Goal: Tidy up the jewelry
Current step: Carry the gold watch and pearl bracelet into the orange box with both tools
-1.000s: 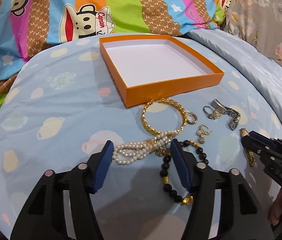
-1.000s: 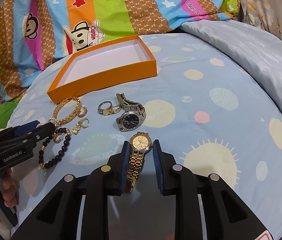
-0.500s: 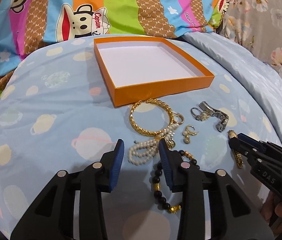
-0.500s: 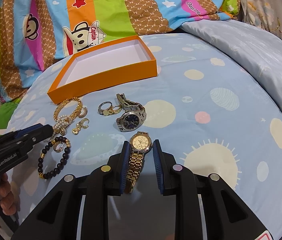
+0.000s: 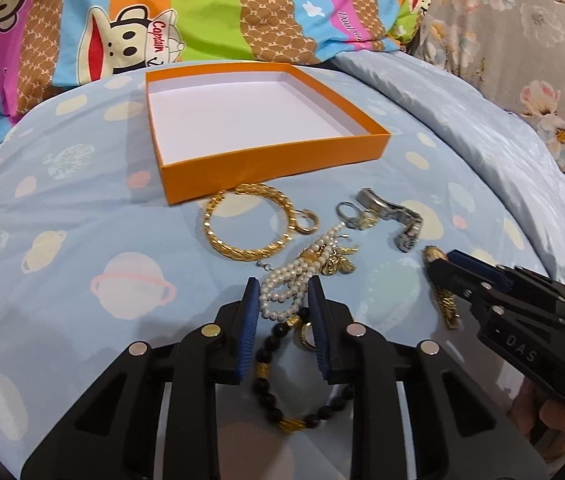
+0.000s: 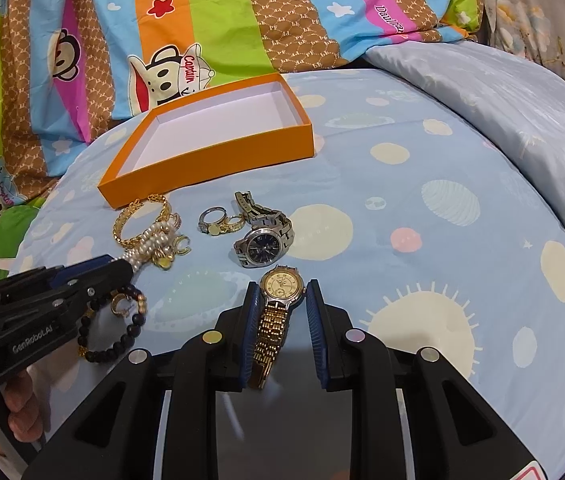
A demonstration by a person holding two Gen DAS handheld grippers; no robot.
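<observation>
From the left wrist view, the left gripper (image 5: 284,300) points down at a heap of jewelry on the blue bedspread (image 5: 82,208). Its jaws have just been closing, and the loops of the pearl necklace (image 5: 288,286) now sit between the blue pads, which appear to touch the beads on both sides; I judge this a pinch meant to lift the strand clear of the pile. Under the jaws lies a black bead bracelet (image 5: 278,396), not gripped. Beyond the pearls a gold bangle (image 5: 248,222) rests just in front of the near wall of the orange box (image 5: 274,168), which stands with nothing in it toward the far edge of the bedspread, against the striped blanket (image 5: 202,12). That box is probably where each piece is meant to go. At the right, the right gripper (image 5: 448,270) reaches in over a gold watch (image 5: 444,304).

From the right wrist view, the right gripper's jaws stand narrowly apart with the gold watch's band between them. The left pad lies against the band; the right pad shows a gap, so this reads as straddling rather than a firm pinch. A silver watch (image 6: 264,238) and some rings (image 6: 218,222) lie just beyond, between the gripper and the box.
</observation>
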